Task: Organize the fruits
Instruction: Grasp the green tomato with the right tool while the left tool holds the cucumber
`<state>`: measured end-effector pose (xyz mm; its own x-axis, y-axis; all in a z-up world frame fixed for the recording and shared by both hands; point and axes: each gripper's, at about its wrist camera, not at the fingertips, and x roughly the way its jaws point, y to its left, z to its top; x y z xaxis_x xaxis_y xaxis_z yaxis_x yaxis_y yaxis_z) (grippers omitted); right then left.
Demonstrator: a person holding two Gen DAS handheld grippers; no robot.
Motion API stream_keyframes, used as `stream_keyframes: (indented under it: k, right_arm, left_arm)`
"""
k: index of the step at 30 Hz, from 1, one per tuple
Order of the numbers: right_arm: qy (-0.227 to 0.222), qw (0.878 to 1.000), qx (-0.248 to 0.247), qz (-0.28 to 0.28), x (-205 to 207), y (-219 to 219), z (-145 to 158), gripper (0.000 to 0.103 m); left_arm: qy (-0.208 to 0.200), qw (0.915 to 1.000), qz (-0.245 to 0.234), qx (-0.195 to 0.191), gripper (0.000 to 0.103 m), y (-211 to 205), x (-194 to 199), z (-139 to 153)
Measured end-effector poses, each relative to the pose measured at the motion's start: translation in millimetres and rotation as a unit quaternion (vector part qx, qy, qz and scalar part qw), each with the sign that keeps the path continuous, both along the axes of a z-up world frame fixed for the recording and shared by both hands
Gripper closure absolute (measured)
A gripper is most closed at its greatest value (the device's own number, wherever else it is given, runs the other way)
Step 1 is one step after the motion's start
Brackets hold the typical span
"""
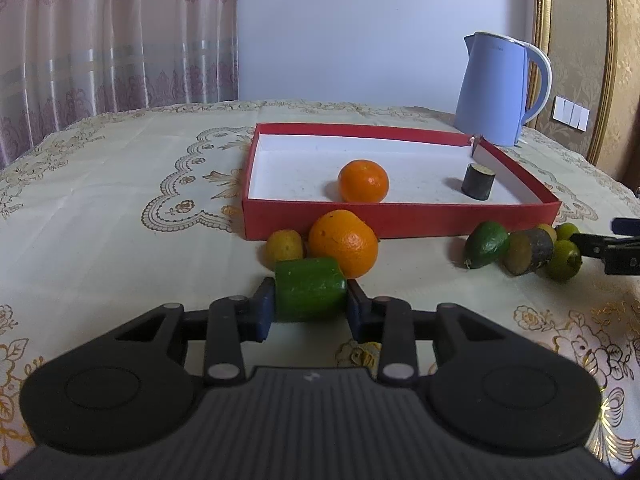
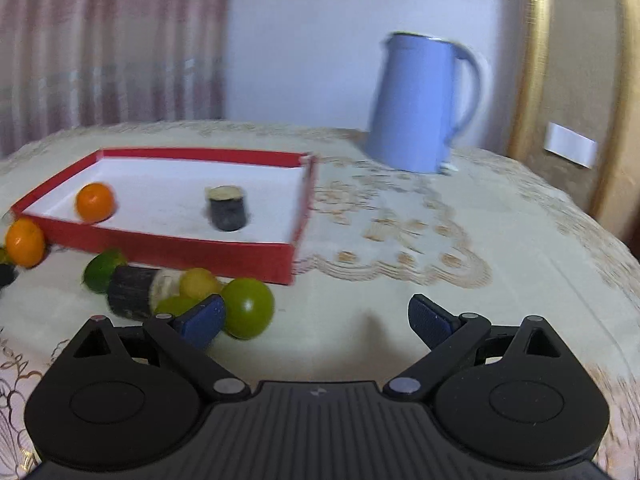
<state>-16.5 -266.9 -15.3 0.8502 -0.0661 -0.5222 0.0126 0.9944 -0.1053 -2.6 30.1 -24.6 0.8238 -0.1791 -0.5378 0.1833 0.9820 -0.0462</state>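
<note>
My left gripper (image 1: pixel 310 309) is shut on a short green cucumber-like piece (image 1: pixel 309 286) just above the tablecloth. Behind it lie a large orange (image 1: pixel 345 242) and a small yellow fruit (image 1: pixel 285 245). They rest against the front wall of a red box (image 1: pixel 400 222), which holds a smaller orange (image 1: pixel 363 181) and a dark upright cylinder piece (image 1: pixel 478 181). My right gripper (image 2: pixel 316 316) is open and holds nothing. Its left finger (image 2: pixel 202 320) is beside a green lime (image 2: pixel 250 308), in a cluster with a yellow fruit (image 2: pixel 198 282), a dark cut piece (image 2: pixel 130 292) and another green fruit (image 2: pixel 102 270).
A light blue kettle (image 1: pixel 494 88) stands behind the box's far right corner. The round table wears a cream lace-pattern cloth (image 1: pixel 120 200). A curtain hangs at the back left, and a gold-framed panel stands at the right. The right wrist view is blurred.
</note>
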Motion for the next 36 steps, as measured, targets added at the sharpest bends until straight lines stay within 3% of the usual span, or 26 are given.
stream_keyframes:
  k: [5,11,12,15,18,20,26,30,36]
  right_arm:
    - [-0.003,0.998,-0.038,0.040,10,8,1,0.004]
    - [0.000,0.998,0.004,0.064,15,-6,-1,0.005]
    - [0.000,0.998,0.009,0.067,15,-6,-1,0.008]
    - [-0.001,0.996,0.019,0.082,12,-3,0,0.032]
    - [0.000,0.996,0.020,0.092,9,4,1,0.050]
    - [0.004,0.995,0.026,0.097,8,6,1,0.057]
    - [0.039,0.991,0.083,0.097,16,-5,0,0.061]
    - [0.032,0.991,0.092,0.094,17,-5,-3,0.070]
    - [0.026,0.992,0.095,0.077,14,-3,-4,0.070]
  left_arm:
    - [0.001,1.0000,0.000,0.000,0.069,0,0,0]
    - [0.001,1.0000,0.000,-0.001,0.069,0,0,-1]
    - [0.001,1.0000,0.000,-0.001,0.069,0,0,-1]
    - [0.001,1.0000,0.000,-0.001,0.069,0,0,-1]
    - [0.001,1.0000,0.000,-0.001,0.069,0,0,0]
    - [0.001,1.0000,0.000,-0.001,0.069,0,0,0]
    - [0.001,1.0000,0.000,-0.001,0.069,0,0,0]
    - [0.001,1.0000,0.000,-0.001,0.069,0,0,0]
    - [0.001,1.0000,0.001,0.001,0.069,0,0,-1]
